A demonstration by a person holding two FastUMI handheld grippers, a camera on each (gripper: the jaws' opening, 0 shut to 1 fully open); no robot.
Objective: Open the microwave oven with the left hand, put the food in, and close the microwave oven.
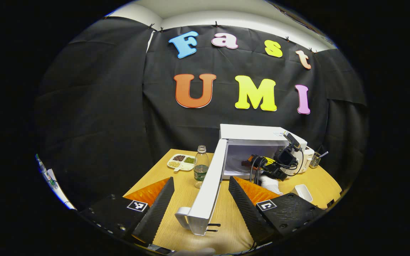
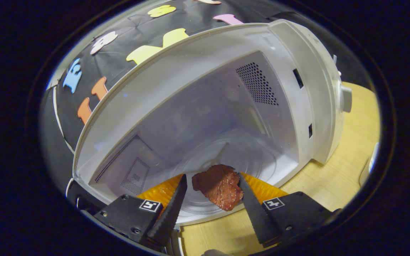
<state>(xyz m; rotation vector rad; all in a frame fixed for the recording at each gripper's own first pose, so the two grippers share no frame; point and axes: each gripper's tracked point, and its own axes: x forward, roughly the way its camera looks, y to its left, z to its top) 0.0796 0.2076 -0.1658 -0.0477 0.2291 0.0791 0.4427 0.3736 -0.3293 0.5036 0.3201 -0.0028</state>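
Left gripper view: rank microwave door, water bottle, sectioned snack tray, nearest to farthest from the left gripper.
1. Microwave door: swung open, its edge between the left gripper jaws.
2. Water bottle: just left of the door, mid-table.
3. Sectioned snack tray: farther back-left, near the table's far edge.

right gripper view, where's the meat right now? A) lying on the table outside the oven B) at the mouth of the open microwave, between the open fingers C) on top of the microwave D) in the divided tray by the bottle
B: the meat sits at the front of the microwave cavity, between the spread fingers of the right gripper, which do not clamp it.
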